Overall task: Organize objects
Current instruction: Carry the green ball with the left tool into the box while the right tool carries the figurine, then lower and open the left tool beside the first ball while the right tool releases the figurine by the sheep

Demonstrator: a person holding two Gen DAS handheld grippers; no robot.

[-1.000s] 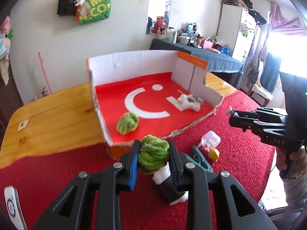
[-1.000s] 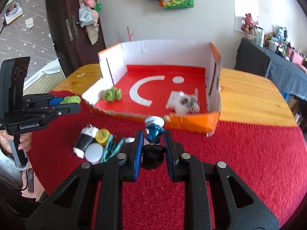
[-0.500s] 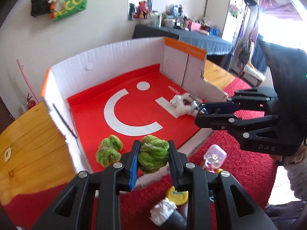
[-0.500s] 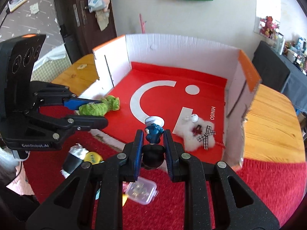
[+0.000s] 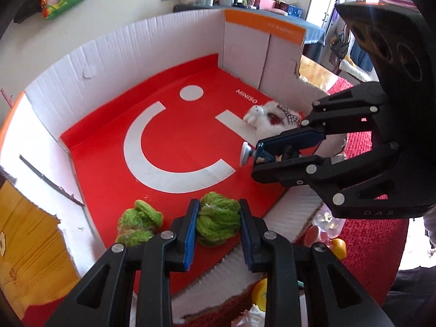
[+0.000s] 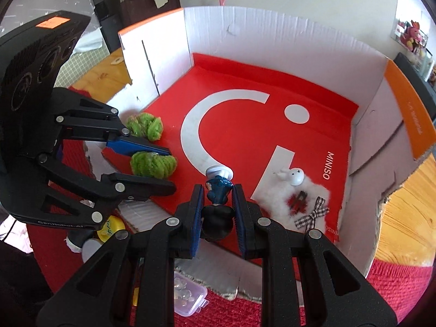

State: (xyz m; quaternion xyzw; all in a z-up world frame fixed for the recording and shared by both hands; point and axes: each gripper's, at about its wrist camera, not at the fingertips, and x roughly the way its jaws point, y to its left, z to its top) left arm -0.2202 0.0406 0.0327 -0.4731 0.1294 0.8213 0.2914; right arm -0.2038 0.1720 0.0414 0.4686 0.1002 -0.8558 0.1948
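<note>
Left wrist view: left gripper [image 5: 218, 229] fingers clench green yarn ball [image 5: 218, 222], right gripper [image 6: 218, 204] fingers clench figurine [image 6: 218, 190], box floor [image 5: 174, 141] beneath; release next.

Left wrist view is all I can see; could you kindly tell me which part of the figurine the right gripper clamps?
Observer: The right gripper clamps the figurine by its black rounded end; the white disc end points away.
Operator: Thank you. Where does the clear case lie?
Observer: The clear case lies on the red cloth, just outside the box's near wall.
</note>
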